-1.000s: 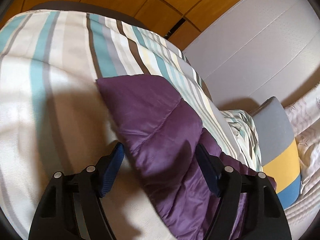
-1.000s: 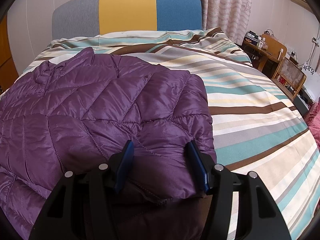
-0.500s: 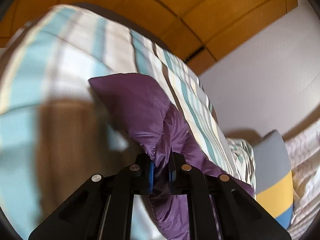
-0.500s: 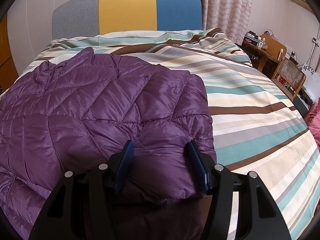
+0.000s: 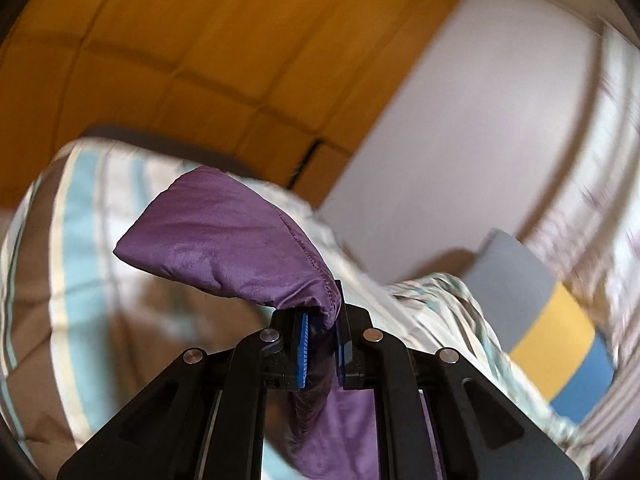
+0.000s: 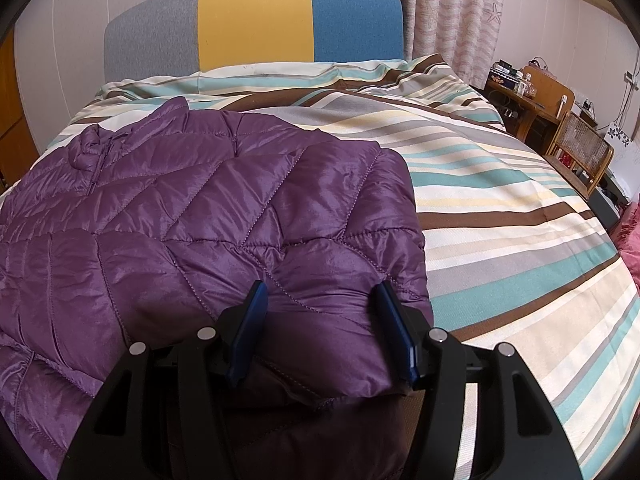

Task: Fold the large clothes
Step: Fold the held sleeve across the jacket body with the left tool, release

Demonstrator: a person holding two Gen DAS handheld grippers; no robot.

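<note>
A bed covered in a striped duvet [image 6: 500,216] of cream, teal, brown and grey fills most of the right wrist view, with a padded headboard [image 6: 256,20] in grey, yellow and blue blocks at its far end and pale patterned curtains [image 6: 452,12] behind. A purple quilted jacket [image 6: 200,216] lies spread flat over the left half of the bed, its collar toward the headboard and its hem nearest the camera. At the far right stand a wooden desk [image 6: 536,92] and a chair with a woven back [image 6: 580,148]. The right gripper [image 6: 320,332] rests over the jacket's near edge with its blue-padded jaws wide apart, clamping nothing. In the blurred left wrist view, orange-brown wood panelling [image 5: 200,40] and a pale wall [image 5: 460,128] rise above the bed. The left gripper [image 5: 320,348] is closed tight on a puffy fold of the jacket, which is lifted clear of the duvet and juts up and leftward from the jaws.
</note>
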